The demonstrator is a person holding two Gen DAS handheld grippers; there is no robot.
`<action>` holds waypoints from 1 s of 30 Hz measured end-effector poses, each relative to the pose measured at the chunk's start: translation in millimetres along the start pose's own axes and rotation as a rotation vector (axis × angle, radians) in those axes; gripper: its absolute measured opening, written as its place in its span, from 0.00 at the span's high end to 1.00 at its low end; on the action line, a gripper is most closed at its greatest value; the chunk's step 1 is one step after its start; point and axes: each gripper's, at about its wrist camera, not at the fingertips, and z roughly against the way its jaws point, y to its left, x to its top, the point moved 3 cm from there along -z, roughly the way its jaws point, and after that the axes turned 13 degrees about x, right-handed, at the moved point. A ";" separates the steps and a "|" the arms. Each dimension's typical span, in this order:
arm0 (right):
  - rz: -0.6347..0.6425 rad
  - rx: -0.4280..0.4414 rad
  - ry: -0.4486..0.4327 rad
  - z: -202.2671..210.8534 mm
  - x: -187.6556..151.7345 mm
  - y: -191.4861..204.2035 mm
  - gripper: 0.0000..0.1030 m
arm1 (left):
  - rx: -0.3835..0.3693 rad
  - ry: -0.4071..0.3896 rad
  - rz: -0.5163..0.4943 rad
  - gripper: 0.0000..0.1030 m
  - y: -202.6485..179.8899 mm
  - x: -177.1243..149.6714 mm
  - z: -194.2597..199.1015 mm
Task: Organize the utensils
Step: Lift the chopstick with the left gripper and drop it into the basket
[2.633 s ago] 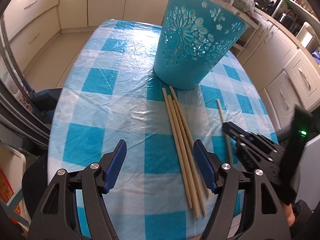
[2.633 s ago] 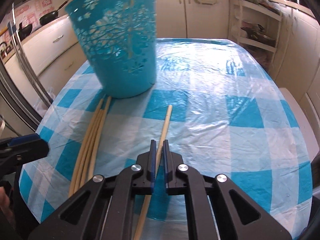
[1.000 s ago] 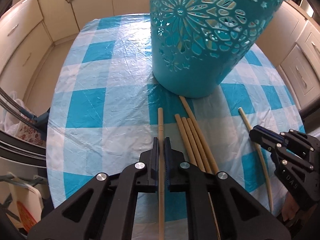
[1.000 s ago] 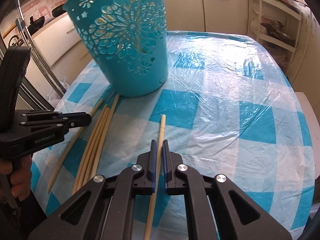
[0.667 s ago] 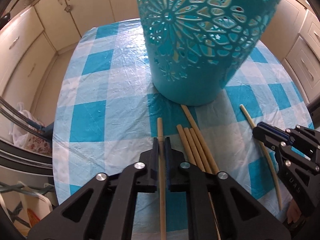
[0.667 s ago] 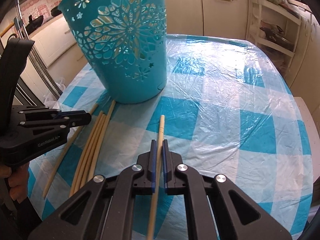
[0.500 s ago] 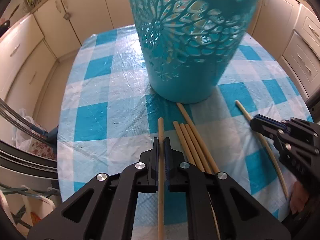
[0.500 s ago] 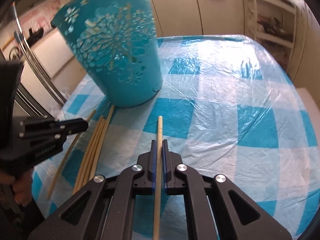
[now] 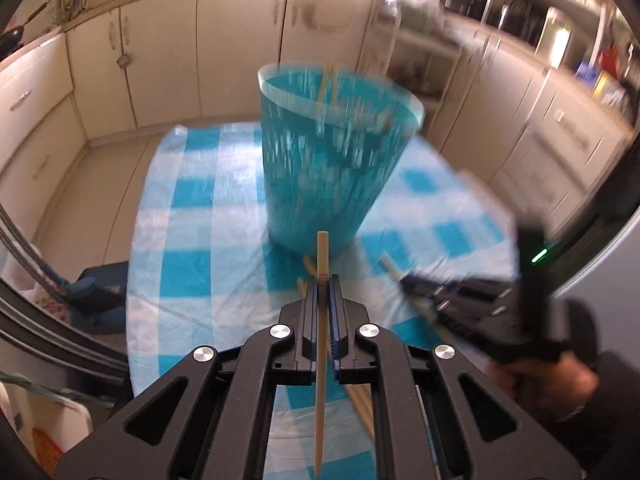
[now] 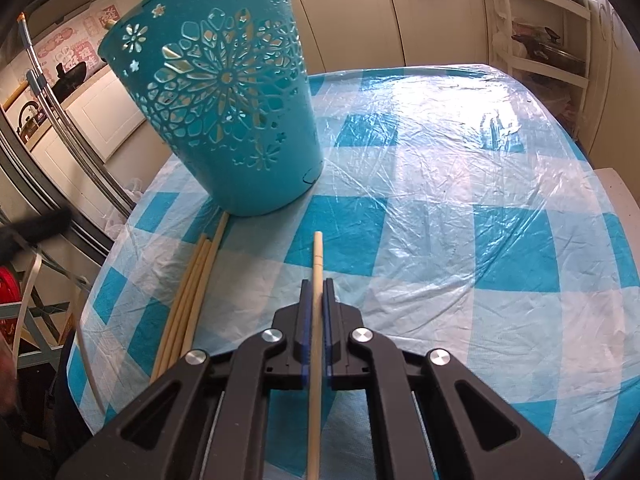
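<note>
A teal cut-out basket [image 9: 332, 168] stands on the blue-checked table [image 9: 192, 240], with chopsticks sticking out of its top. My left gripper [image 9: 323, 280] is shut on a wooden chopstick [image 9: 321, 340], raised above the table and pointing at the basket. My right gripper [image 10: 315, 284] is shut on another wooden chopstick [image 10: 316, 320], held just above the cloth to the right of the basket [image 10: 224, 100]. Three loose chopsticks [image 10: 188, 300] lie on the table in front of the basket. The right gripper shows blurred in the left wrist view [image 9: 472, 308].
Cream kitchen cabinets [image 9: 160, 60] surround the table. A metal rack [image 10: 56, 128] stands off the table's left edge. An open shelf unit [image 10: 540, 40] is at the back right. The table [image 10: 460, 200] is covered with crinkled plastic.
My left gripper has lifted its chopstick up and back, so the basket's open top now shows. My right gripper has stayed low with its chopstick, shifting slightly.
</note>
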 end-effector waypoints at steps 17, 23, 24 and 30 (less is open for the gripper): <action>-0.045 0.054 -0.012 5.1 -0.1 -8.3 0.96 | -0.086 -0.316 0.114 0.95 8.3 120.4 92.2; -0.048 0.056 -0.013 4.6 -0.4 -8.2 0.96 | -0.018 -0.446 0.136 0.95 8.2 157.5 117.5; -0.049 0.057 -0.013 4.8 -0.4 -8.4 0.96 | -0.008 -0.470 0.145 0.95 8.0 163.1 119.7; -0.056 0.065 -0.016 6.5 -0.3 -9.5 0.96 | 0.075 -0.559 0.185 0.95 2.6 189.0 96.4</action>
